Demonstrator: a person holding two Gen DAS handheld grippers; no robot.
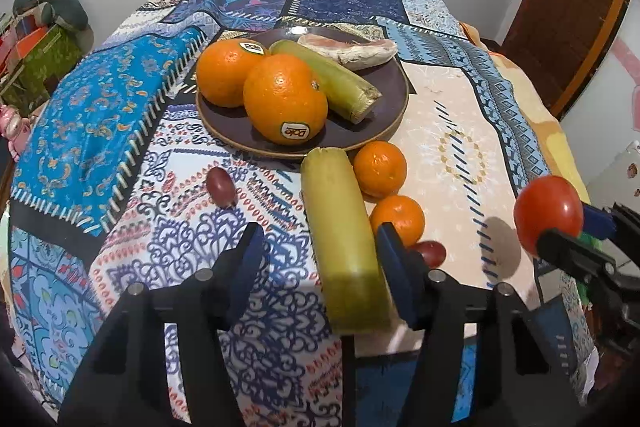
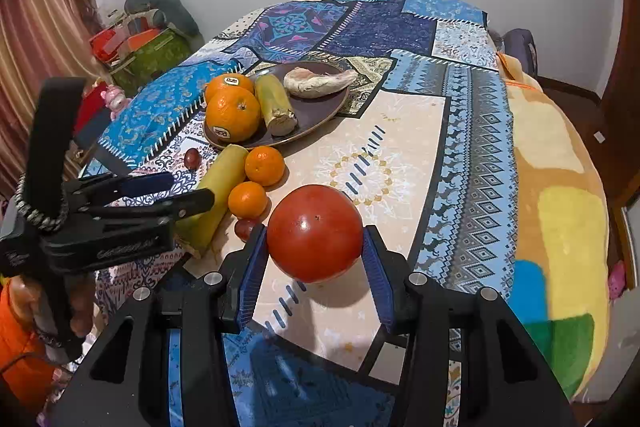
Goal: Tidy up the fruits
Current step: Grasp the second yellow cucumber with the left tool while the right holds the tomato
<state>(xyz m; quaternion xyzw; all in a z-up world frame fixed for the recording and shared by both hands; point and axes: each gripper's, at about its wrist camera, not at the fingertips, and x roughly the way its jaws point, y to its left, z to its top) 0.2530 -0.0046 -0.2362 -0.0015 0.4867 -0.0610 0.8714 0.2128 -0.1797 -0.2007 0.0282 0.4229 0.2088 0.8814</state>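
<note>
Right gripper (image 2: 316, 247) jaws clamp the tomato (image 2: 315, 233) at its widest girth: smooth, soft-skinned, bruisable. Left gripper (image 1: 320, 259) jaws gape, empty.

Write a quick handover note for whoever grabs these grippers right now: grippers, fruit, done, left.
Right gripper: shut on the tomato, held above the cloth.
Left gripper: open, empty, over the loose cane piece.
On the plate: two big oranges, a cane piece, a pale root.
Left on the cloth: two mandarins, two grapes, the loose cane piece. Tomato not yet placed.
</note>
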